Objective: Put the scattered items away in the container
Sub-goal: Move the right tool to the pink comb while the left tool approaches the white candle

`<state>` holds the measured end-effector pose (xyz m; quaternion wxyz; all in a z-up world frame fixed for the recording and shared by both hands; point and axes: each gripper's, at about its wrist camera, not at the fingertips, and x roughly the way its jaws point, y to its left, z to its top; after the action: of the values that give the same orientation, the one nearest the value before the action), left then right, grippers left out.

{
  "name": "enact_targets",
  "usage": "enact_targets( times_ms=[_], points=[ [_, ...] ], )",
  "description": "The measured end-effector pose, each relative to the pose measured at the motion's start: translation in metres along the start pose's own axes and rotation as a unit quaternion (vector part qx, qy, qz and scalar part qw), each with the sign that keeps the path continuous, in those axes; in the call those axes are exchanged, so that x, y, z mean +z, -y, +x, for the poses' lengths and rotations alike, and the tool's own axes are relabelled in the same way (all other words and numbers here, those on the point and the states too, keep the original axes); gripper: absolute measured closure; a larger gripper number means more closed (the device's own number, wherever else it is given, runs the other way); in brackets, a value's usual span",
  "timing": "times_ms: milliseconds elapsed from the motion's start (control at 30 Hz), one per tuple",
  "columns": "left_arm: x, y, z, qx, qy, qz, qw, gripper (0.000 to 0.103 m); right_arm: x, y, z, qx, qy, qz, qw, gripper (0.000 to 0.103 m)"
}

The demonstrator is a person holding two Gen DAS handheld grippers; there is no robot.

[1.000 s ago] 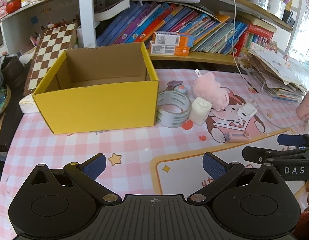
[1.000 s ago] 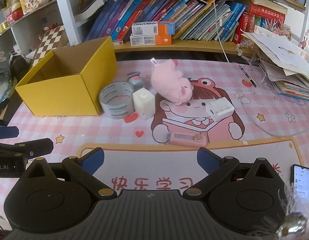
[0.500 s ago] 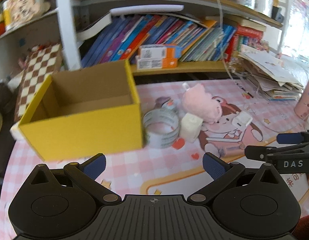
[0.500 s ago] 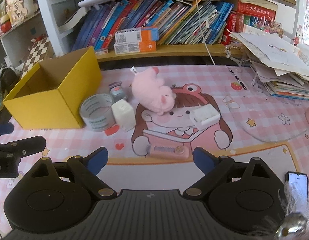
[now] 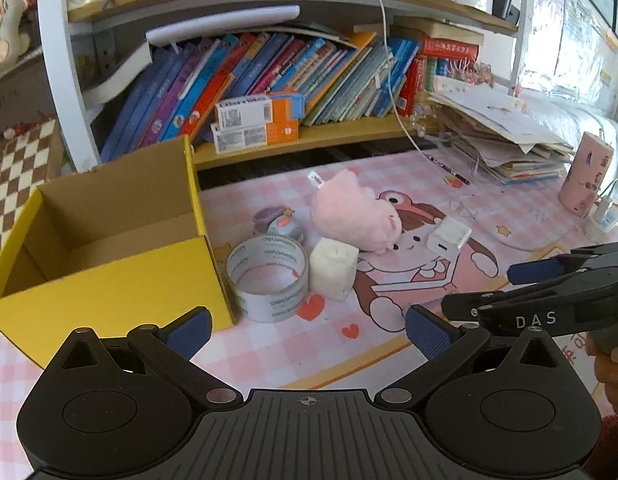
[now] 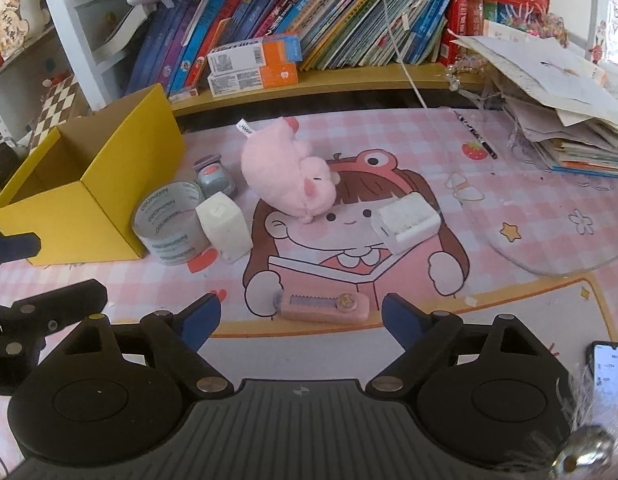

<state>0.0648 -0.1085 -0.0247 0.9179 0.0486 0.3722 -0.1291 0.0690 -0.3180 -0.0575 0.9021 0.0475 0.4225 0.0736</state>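
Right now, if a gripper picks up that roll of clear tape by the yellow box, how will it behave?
The tape roll lies on its flat side, so it probably won't roll until tipped. Its hollow ring looks stiff and light. The glossy film may be slippery, so pinching through the wall seems safest.

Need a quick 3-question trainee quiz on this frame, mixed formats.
1. True or false: the yellow box already holds an item.
2. What lies closest in front of the right claw? A) tape roll B) pink cutter C) plush
3. Fill in: the tape roll stands between the box and the white ____.

Key:
1. False; what shows of the inside is bare.
2. B; the pink cutter lies just ahead of the closing, empty claw, while the plush is further back.
3. Block.
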Motion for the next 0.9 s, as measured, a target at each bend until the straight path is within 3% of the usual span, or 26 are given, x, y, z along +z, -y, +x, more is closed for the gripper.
enact_targets(
  times_ms=[167,367,667,800,900],
  points=[
    [0.006,-0.001,0.012,0.021,-0.018,0.002,0.9996,0.000,0.002,0.006,0.012,0.005,-0.008,0.011,1.000,0.015],
    [0.011,0.007,0.028,0.003,-0.040,0.016,0.9991,0.000,0.003,0.017,0.027,-0.002,-0.019,0.029,0.999,0.015],
    [0.017,0.017,0.037,-0.003,-0.034,0.048,0.9983,0.000,0.002,0.028,0.050,-0.007,-0.036,0.034,0.999,0.020],
    [0.020,0.020,0.043,0.006,-0.037,0.055,0.9978,0.011,0.003,0.032,0.057,-0.014,-0.033,0.030,0.999,0.020],
    [0.022,0.021,0.046,0.007,-0.036,0.057,0.9977,0.013,0.004,0.035,0.063,-0.017,-0.035,0.029,0.999,0.022]
  ],
)
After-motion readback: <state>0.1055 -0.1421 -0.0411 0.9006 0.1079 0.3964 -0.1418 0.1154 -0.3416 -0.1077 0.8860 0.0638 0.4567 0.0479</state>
